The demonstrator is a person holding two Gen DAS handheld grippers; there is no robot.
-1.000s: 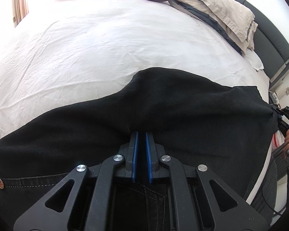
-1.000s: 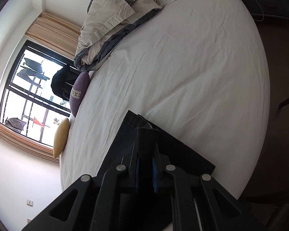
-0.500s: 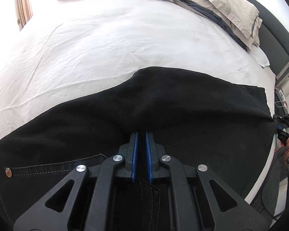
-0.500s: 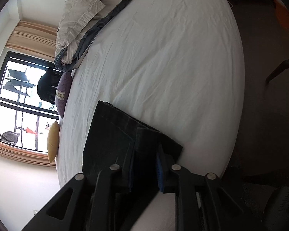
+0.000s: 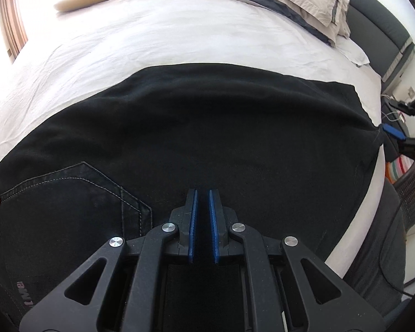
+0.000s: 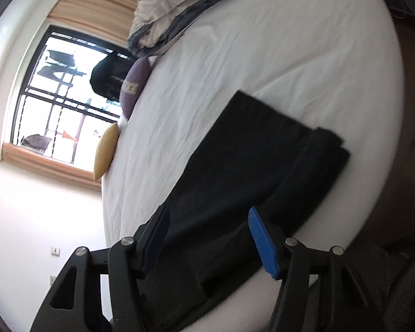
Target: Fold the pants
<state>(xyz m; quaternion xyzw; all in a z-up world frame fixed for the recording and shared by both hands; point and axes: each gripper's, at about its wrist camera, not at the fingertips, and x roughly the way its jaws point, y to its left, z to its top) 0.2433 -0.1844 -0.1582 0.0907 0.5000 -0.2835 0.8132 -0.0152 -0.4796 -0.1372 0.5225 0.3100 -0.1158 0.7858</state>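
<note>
Black denim: the pants (image 5: 207,144) lie flat along the bed's (image 5: 152,41) near edge; likely soft, fairly heavy, unbreakable.
Left gripper (image 5: 202,202): jaws closed, apparently pinching the near waist fabric.
Right gripper (image 6: 207,218): jaws have just been opening, above the cloth, pressing nothing.
Hold: hem corners, far right.

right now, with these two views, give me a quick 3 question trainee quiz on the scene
1. True or false: the right gripper is clamped on the black denim pants.
2. Which cushion lies nearer the window: A) the purple cushion or B) the yellow cushion?
3. Fill in: the pants lie on a ___ bedsheet.

Key: 1 false, its jaws stand open, just opened, over the cloth. 2 B. 3 white.
</note>
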